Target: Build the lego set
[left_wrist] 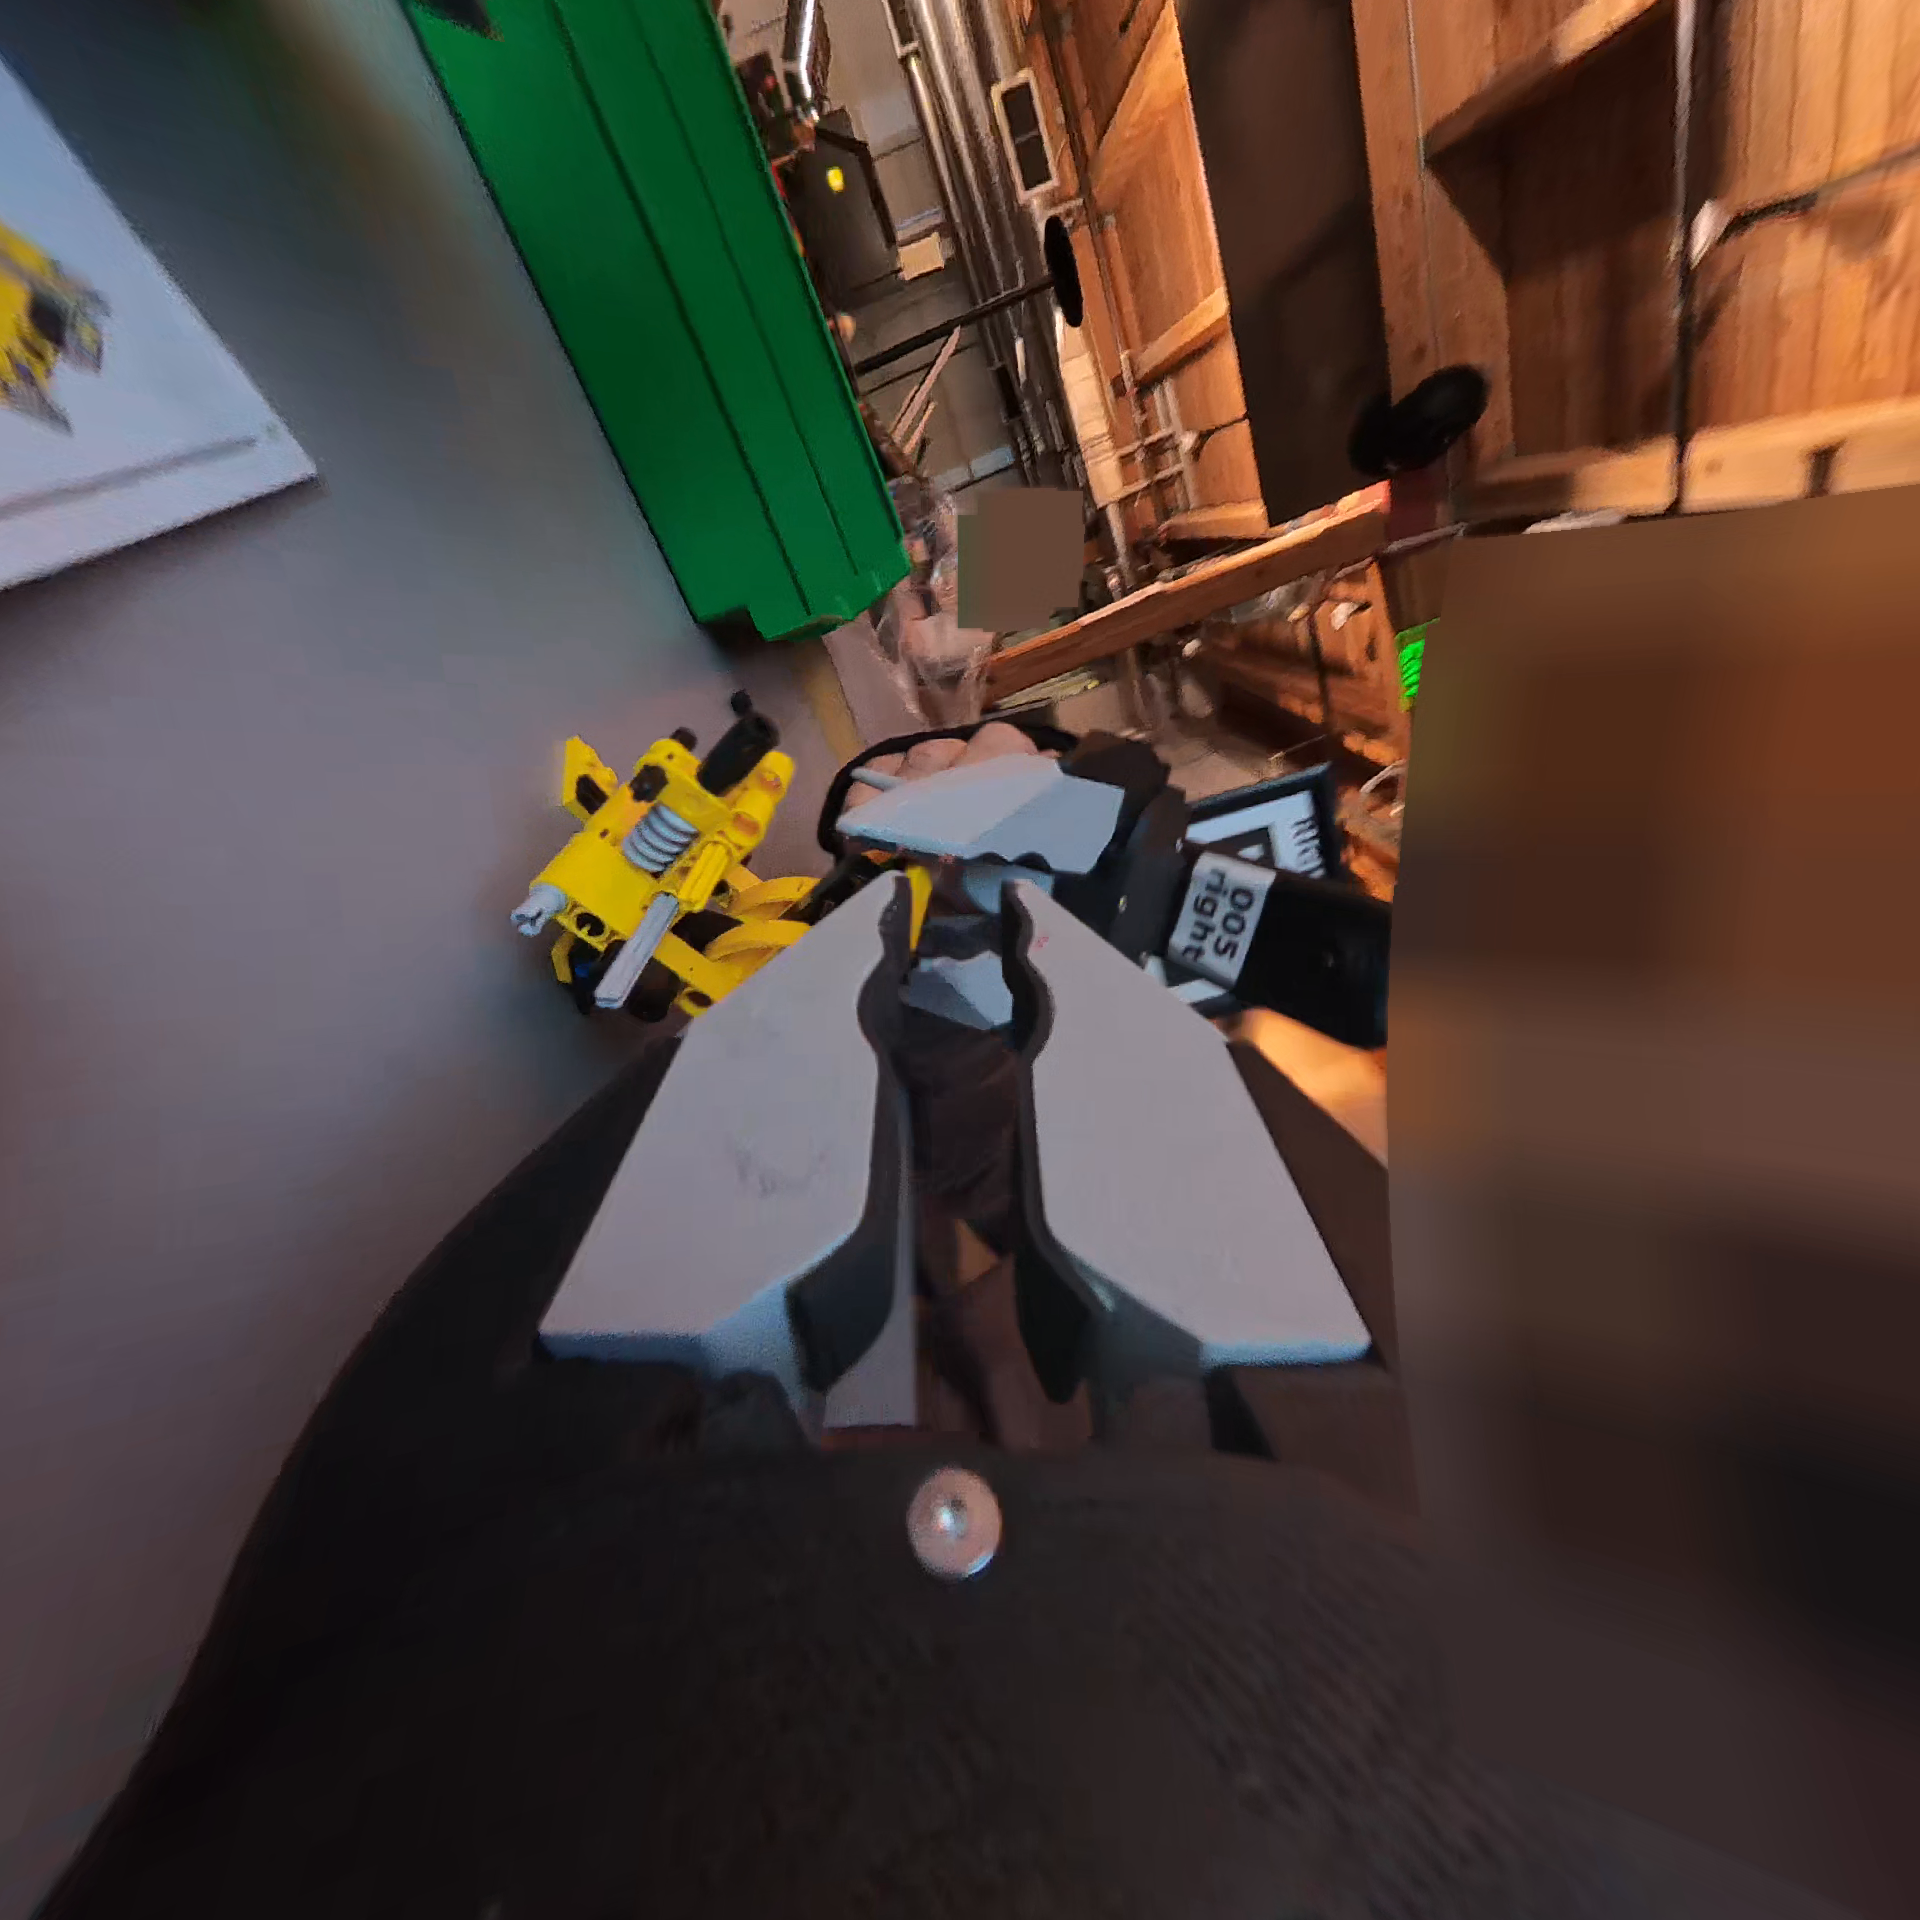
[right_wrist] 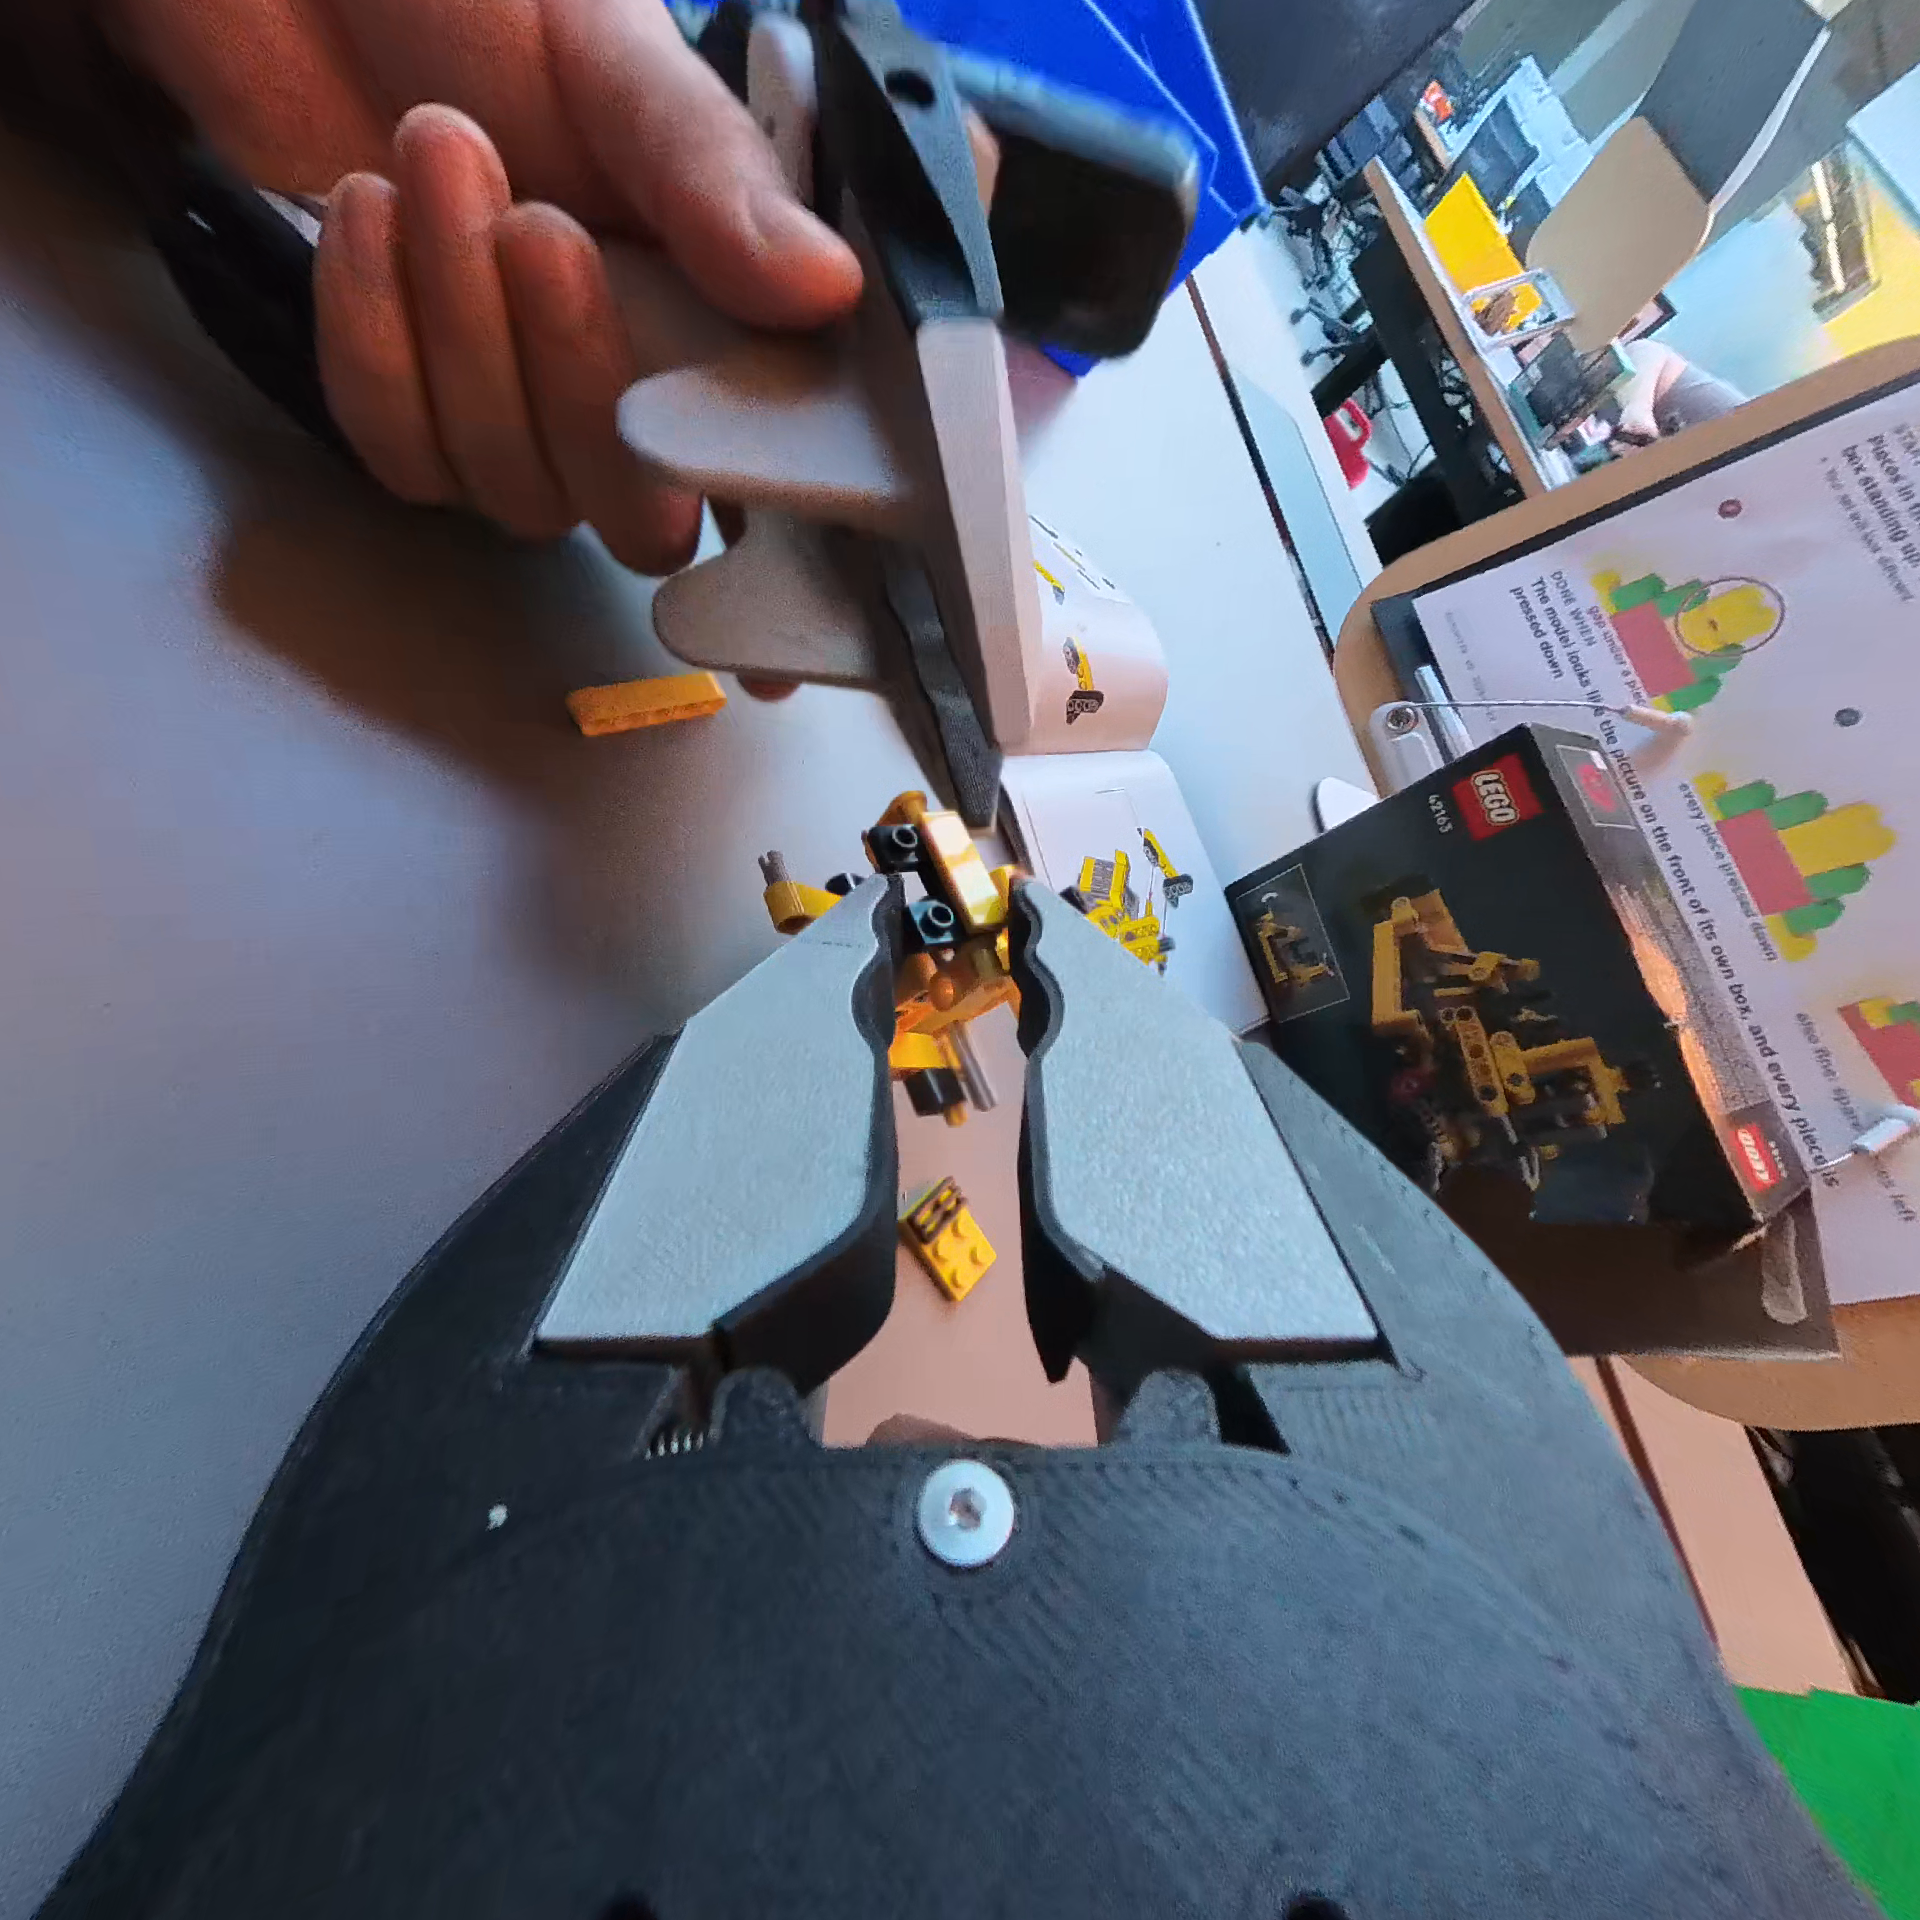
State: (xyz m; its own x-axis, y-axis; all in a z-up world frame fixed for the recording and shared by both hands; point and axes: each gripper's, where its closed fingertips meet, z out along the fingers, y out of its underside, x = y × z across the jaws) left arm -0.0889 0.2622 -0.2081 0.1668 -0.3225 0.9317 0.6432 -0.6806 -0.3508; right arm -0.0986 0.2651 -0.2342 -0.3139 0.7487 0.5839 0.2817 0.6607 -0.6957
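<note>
- Grey table (right_wrist: 260,935) carries everything, with a green bin (left_wrist: 665,343) standing at its far side in the left wrist view
- Black set box (right_wrist: 1507,997) stands tilted on the right in the right wrist view, leaning on a clipboard with a printed sheet (right_wrist: 1714,727)
- White instruction booklet (right_wrist: 1101,831) lies open just beyond the model, to its right
- Right gripper (right_wrist: 951,899) has its grey fingers (right_wrist: 769,1122) drawn in on the yellow and black lego model (right_wrist: 951,935), which sits between the tips near the middle of the table; the jaws hold it on both sides
- Left gripper (left_wrist: 945,899) has its tips close together with a narrow gap; I cannot tell whether anything is pinched there. In the right wrist view it comes down from the far side, held by a hand (right_wrist: 499,312), and its tip reaches the top of the model
- Yellow model shows in the left wrist view as well, left of the fingertips, with a grey spring (left_wrist: 660,836) on it
- Loose yellow beam (right_wrist: 644,703) lies on the table, far left of the model
- Small yellow studded plate (right_wrist: 951,1242) lies near, between the right fingers
</note>
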